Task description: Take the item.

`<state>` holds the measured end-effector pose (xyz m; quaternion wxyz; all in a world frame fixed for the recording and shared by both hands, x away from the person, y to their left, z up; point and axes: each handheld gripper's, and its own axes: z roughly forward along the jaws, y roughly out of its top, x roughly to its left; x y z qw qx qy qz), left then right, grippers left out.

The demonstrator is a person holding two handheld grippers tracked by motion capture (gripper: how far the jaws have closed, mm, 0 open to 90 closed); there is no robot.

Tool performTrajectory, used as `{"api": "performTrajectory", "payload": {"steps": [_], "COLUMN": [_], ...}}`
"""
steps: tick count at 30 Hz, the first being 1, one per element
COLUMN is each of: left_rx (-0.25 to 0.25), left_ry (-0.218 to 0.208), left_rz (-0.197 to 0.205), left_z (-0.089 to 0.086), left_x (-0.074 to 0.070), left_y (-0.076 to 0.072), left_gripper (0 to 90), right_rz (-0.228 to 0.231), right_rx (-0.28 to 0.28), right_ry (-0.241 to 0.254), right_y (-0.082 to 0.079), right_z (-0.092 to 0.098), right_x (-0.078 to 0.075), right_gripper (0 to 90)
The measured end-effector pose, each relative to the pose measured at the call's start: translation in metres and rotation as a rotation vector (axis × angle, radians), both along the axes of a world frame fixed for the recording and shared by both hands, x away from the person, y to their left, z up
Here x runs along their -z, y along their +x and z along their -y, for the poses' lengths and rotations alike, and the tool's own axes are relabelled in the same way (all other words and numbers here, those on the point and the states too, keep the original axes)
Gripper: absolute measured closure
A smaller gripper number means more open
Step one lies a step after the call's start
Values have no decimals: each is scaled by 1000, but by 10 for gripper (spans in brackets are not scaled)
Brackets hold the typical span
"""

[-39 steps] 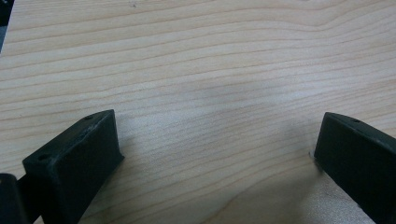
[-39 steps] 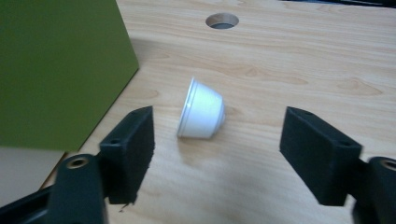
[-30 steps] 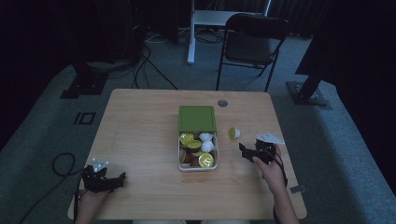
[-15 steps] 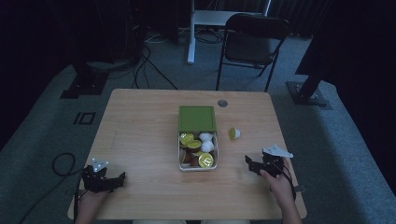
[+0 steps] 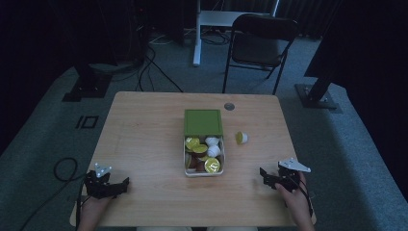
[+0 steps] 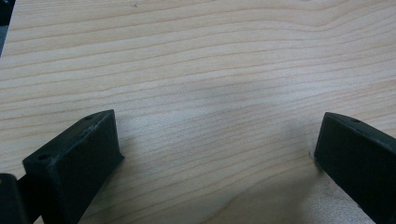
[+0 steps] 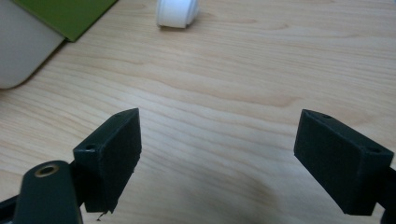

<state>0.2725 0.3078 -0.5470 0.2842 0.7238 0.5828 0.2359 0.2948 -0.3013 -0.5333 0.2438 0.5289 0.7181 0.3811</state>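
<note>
One capsule (image 5: 241, 137) beyond right tongs (image 5: 267, 176)

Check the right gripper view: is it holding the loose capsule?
No: the right gripper stands open over bare table, with the white capsule lying well ahead.

Wooden table (image 5: 144, 134), green-lidded capsule box (image 5: 203, 142), loose capsule (image 5: 241, 137)
</note>
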Motion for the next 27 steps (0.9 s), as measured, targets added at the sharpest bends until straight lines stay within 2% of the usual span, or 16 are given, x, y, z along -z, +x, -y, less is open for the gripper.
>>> {"api": "performTrajectory", "payload": {"steps": [5, 10, 20, 22, 27], "left_rx": [0, 0, 0, 0, 0], "left_ry": [0, 0, 0, 0, 0], "left_rz": [0, 0, 0, 0, 0], "left_z": [0, 0, 0, 0, 0], "left_x": [0, 0, 0, 0, 0], "left_y": [0, 0, 0, 0, 0], "left_gripper": [4, 4, 4, 4, 4], "right_rz": [-7, -19, -44, -50, -68], "right_rx": [34, 42, 81, 103, 99], "right_ry": [-11, -26, -33, -19, -34], "right_y": [-4, -7, -10, -9, -7], "right_z": [9, 14, 23, 25, 24], "right_x": [3, 5, 10, 14, 16], "right_gripper": [146, 146, 146, 146, 146]}}
